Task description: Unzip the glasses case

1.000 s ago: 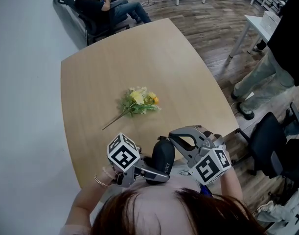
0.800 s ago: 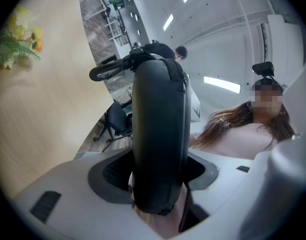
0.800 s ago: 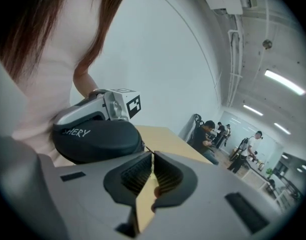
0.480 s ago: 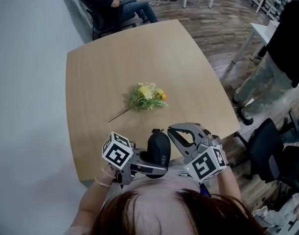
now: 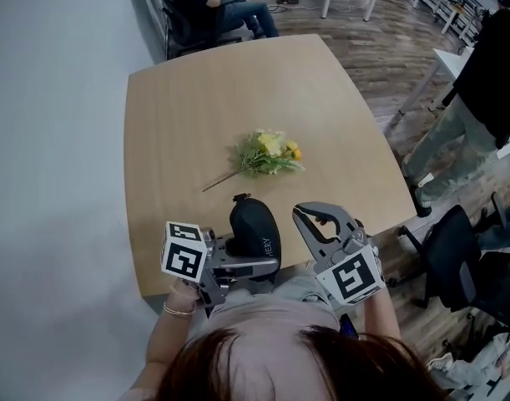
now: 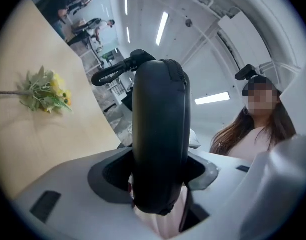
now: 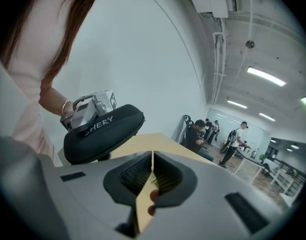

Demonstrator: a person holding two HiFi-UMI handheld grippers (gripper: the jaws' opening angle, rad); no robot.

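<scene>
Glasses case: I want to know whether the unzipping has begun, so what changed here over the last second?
The left gripper carried the glasses case leftward and a little farther over the table, swinging its far end to the left. The right gripper drifted left alongside. Unchanged: the left jaws clamp the case, the right jaws are shut and empty, the case looks closed, and the flowers lie in place.

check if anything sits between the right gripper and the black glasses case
Nothing visible does. The black oval glasses case, clamped in the left gripper, sits beside the right gripper, only air between.
</scene>
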